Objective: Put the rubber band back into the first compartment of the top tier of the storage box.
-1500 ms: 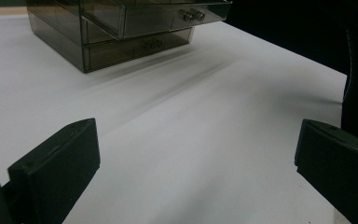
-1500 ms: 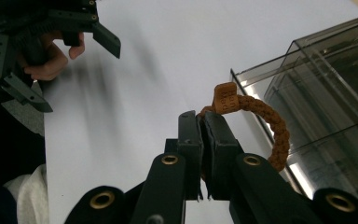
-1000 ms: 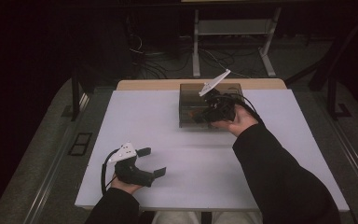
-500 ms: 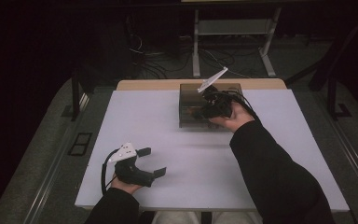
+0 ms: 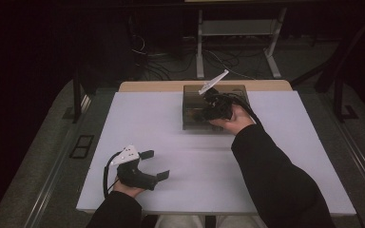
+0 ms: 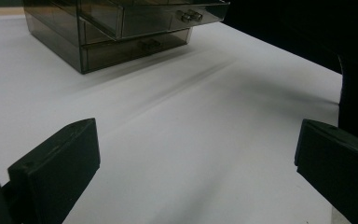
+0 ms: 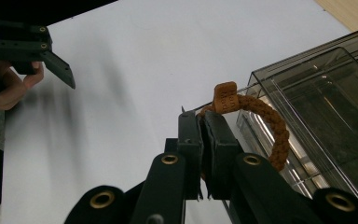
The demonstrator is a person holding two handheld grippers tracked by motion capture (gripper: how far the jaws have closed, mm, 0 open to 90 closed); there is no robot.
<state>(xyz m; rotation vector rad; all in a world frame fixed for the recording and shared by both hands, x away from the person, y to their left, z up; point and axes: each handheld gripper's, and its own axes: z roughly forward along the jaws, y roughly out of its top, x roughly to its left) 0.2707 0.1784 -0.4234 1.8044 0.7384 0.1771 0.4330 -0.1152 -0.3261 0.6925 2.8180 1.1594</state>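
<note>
Our right claw pinches a braided orange bracelet beside the smoky drawer box; our left claw gapes empty; the thin grip could slip.

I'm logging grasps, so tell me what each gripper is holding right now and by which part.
The right gripper pinches the orange braided cord bracelet near its tag end. The left gripper is open, holding nothing.

Braided cord bracelet, glossy plastic drawers

Dim room, grey floor, white table.
</note>
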